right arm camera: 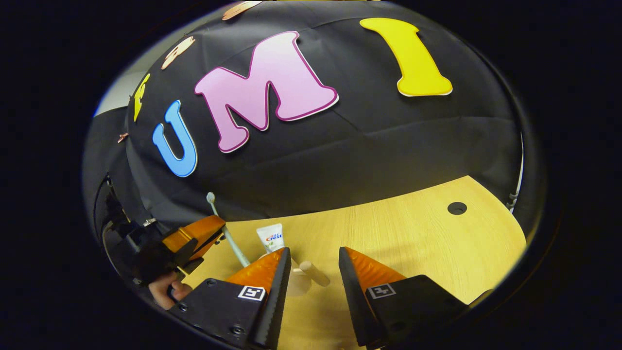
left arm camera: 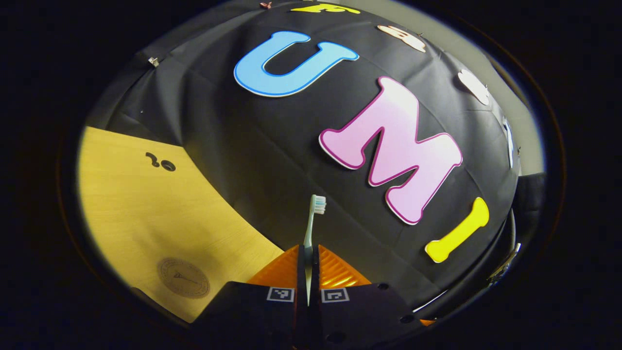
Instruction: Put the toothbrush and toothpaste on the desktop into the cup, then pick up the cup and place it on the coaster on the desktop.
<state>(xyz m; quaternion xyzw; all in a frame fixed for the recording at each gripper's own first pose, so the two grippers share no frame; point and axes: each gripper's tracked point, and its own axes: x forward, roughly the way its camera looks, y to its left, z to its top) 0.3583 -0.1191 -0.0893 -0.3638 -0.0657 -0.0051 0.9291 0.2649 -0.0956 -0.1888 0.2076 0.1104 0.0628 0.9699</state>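
In the left gripper view my left gripper [left arm camera: 308,255] is shut on the handle of a pale toothbrush [left arm camera: 311,218], bristle head up against the wall. The round brown coaster [left arm camera: 183,277] lies on the wooden table at lower left. In the right gripper view my right gripper [right arm camera: 314,257] is open just above the table. Low between its fingers sits a pale cup [right arm camera: 296,283] with a stubby handle, partly hidden. A white toothpaste tube [right arm camera: 270,237] stands upright behind the left fingertip, its base hidden. To the left, the left gripper [right arm camera: 218,228] holds the toothbrush [right arm camera: 229,239] slanted toward the cup.
The wooden table [right arm camera: 413,243] stretches right, with a round cable hole [right arm camera: 457,208] near its back edge. The black cloth wall rises right behind the table. A hand [right arm camera: 167,289] grips the left gripper's handle at lower left. Two small dark holes [left arm camera: 161,163] mark the table's far part.
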